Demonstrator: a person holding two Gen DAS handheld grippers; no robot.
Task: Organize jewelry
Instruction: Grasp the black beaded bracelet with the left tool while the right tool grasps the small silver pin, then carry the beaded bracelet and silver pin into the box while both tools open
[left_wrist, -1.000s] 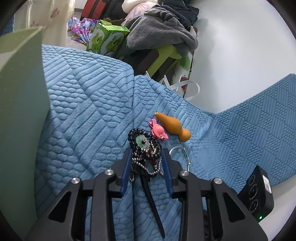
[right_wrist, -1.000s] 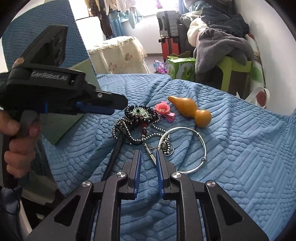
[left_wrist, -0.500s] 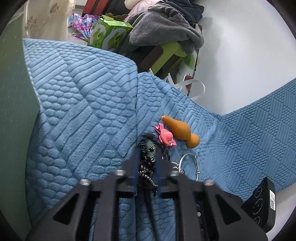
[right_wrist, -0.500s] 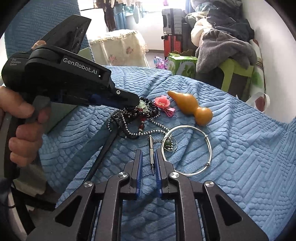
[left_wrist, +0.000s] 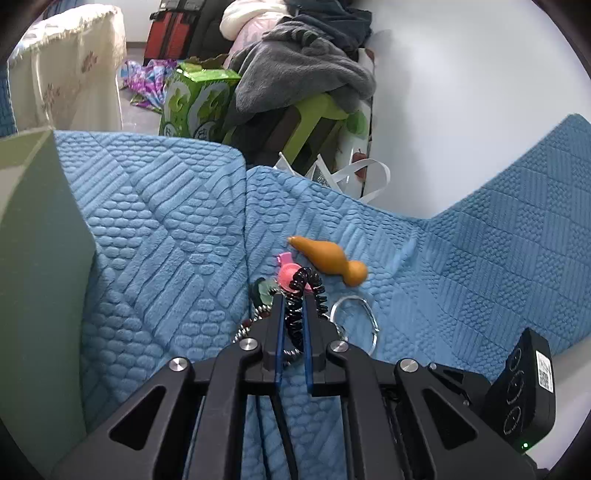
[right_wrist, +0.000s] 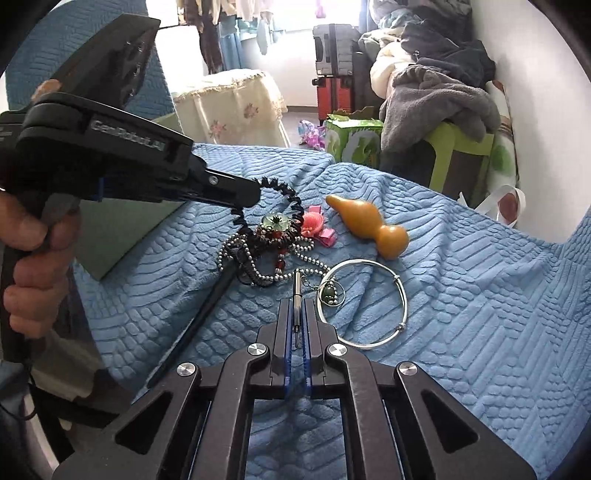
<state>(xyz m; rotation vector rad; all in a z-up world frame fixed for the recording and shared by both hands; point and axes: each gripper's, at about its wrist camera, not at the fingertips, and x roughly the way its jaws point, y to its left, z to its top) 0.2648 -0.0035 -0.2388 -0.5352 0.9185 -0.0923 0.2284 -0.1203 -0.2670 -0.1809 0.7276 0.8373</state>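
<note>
The black beaded strand (right_wrist: 275, 192) is pinched by the left gripper (right_wrist: 255, 194) and the metal pin (right_wrist: 296, 295) by the right gripper (right_wrist: 295, 314), probably to untangle them.

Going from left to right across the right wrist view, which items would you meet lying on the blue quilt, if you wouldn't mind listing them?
green-centred bead cluster → pink flower clip → orange gourd. The ball chain and silver bangle overlap these in the order, so they are left out.

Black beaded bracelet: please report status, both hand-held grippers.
Left hand-held gripper shut on black beaded bracelet. Right hand-held gripper shut on small metal pin. Bracelet tangled with silver bead chain.
</note>
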